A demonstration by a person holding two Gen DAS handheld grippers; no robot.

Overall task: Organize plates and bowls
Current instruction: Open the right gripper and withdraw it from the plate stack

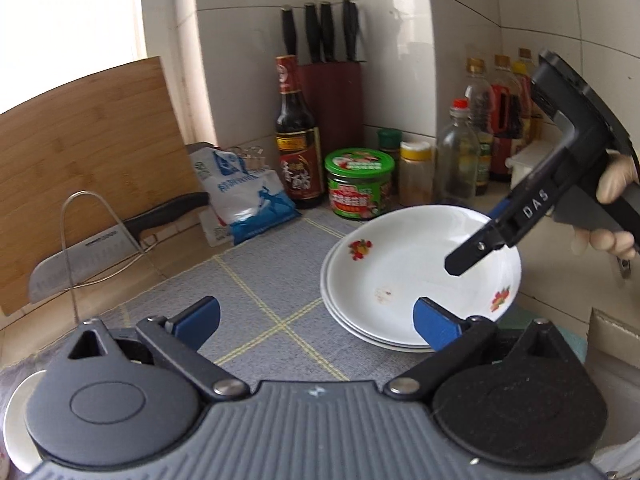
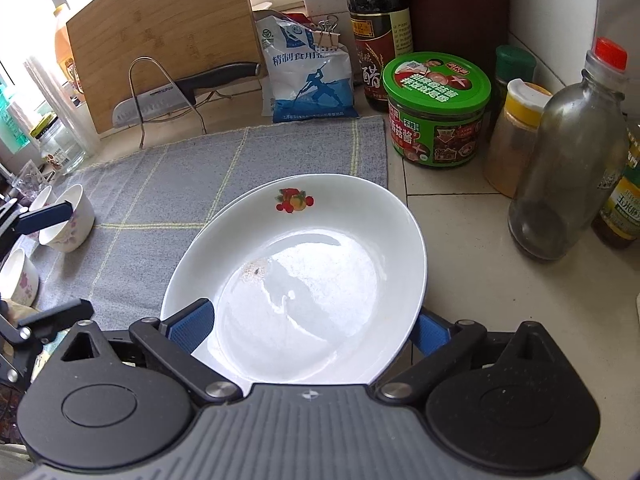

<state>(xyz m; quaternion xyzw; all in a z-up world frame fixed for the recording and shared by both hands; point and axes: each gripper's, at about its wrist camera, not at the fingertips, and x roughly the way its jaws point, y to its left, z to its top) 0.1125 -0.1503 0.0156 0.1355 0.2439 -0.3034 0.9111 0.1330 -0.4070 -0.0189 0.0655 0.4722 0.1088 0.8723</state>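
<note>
A stack of white plates point(image 1: 400, 280) with fruit prints lies on the grey checked mat point(image 1: 256, 280), at its right end. My left gripper point(image 1: 318, 324) is open over the mat with nothing between its pads; the stack is just to its right. My right gripper point(image 2: 310, 326) is open wide and hangs low above the top plate point(image 2: 304, 264), touching nothing. One of its fingers point(image 1: 476, 252) shows over the plate's far rim, held by a gloved hand point(image 1: 616, 184). White floral bowls point(image 2: 68, 220) stand at the mat's left end, beside a left gripper finger point(image 2: 44, 216).
Behind the mat stand a cutting board point(image 2: 160, 40), a cleaver on a wire rack point(image 2: 160, 96), a salt bag point(image 2: 308, 76), a dark vinegar bottle point(image 2: 378, 32) and a green-lidded jar point(image 2: 436, 112). Spice jars and a glass bottle point(image 2: 568, 168) crowd the right side. A knife block point(image 1: 332, 80) fills the corner.
</note>
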